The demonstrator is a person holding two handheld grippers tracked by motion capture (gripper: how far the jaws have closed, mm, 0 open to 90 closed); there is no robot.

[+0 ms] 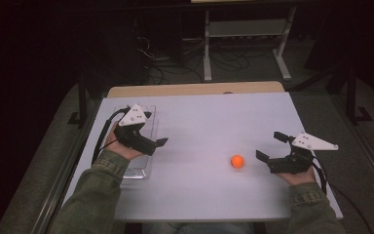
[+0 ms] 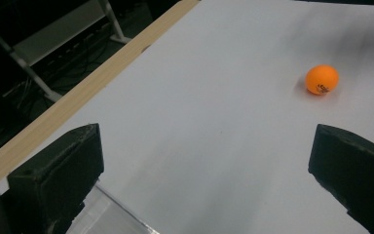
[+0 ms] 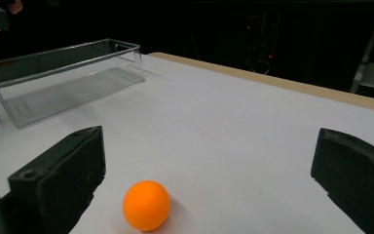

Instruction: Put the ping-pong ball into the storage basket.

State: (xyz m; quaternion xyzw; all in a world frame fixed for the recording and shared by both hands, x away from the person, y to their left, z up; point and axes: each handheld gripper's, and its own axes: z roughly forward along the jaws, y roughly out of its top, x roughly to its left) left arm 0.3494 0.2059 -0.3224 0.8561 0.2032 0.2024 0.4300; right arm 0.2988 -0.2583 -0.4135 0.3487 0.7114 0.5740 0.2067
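Note:
An orange ball (image 1: 237,161) lies on the white table (image 1: 199,126), right of centre. My right gripper (image 1: 271,146) is open just to its right, jaws pointing left toward it. In the right gripper view the ball (image 3: 146,205) rests low between the wide-apart jaws of the gripper (image 3: 207,180), closer to the left one and touching neither. My left gripper (image 1: 155,129) hovers open over a clear plastic box (image 1: 148,163) at the table's left side. From the left gripper (image 2: 204,170) the ball (image 2: 322,80) appears far off at the upper right.
The clear box (image 3: 68,73) is long, empty and open-topped. A wooden strip (image 1: 195,89) runs along the table's far edge. Beyond it stand a metal stand (image 1: 246,44) and cables on a dark floor. Bare tabletop lies between the box and the ball.

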